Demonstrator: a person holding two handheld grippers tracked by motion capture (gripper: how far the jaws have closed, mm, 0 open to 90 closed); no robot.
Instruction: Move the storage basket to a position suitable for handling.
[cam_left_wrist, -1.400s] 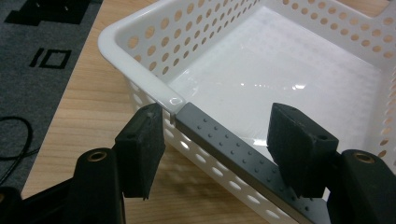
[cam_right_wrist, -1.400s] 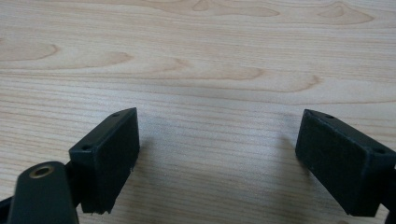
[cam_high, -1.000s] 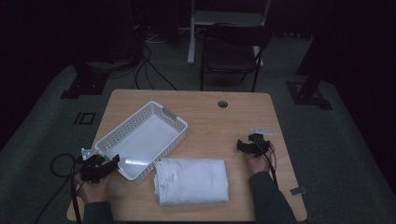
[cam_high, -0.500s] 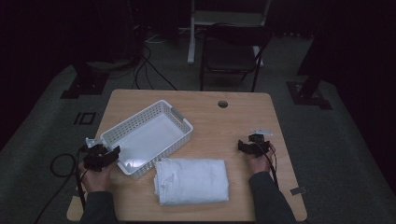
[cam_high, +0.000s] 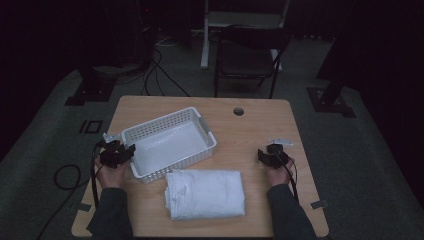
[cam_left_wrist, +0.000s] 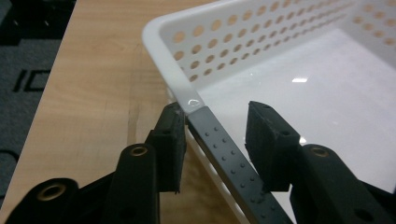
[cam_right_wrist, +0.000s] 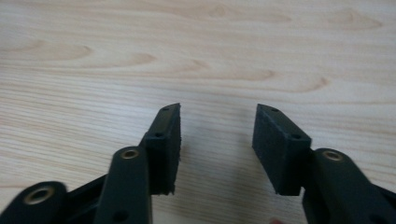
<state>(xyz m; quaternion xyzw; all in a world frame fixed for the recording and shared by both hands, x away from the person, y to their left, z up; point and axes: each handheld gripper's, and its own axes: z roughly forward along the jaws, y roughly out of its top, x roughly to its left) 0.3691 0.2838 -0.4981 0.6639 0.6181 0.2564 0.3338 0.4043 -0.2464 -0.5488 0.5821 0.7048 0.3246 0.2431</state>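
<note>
White basket (cam_high: 170, 145) sitting on the table (cam_high: 250, 130) above a folded white towel (cam_high: 206, 194), left gripper (cam_left_wrist: 215, 135) straddling its grey handle (cam_left_wrist: 233, 168) with jaws apart, right gripper (cam_right_wrist: 215, 140) hovering over bare wood, jaws gaping, holding nothing.

— The basket (cam_left_wrist: 261, 56) looked glossy white plastic, its grip (cam_left_wrist: 233, 163) grey and dimpled; the table (cam_right_wrist: 196, 51)?
— Pale wood grain, matt; the towel (cam_high: 205, 194) was soft cloth; jaw pads matt black.
</note>
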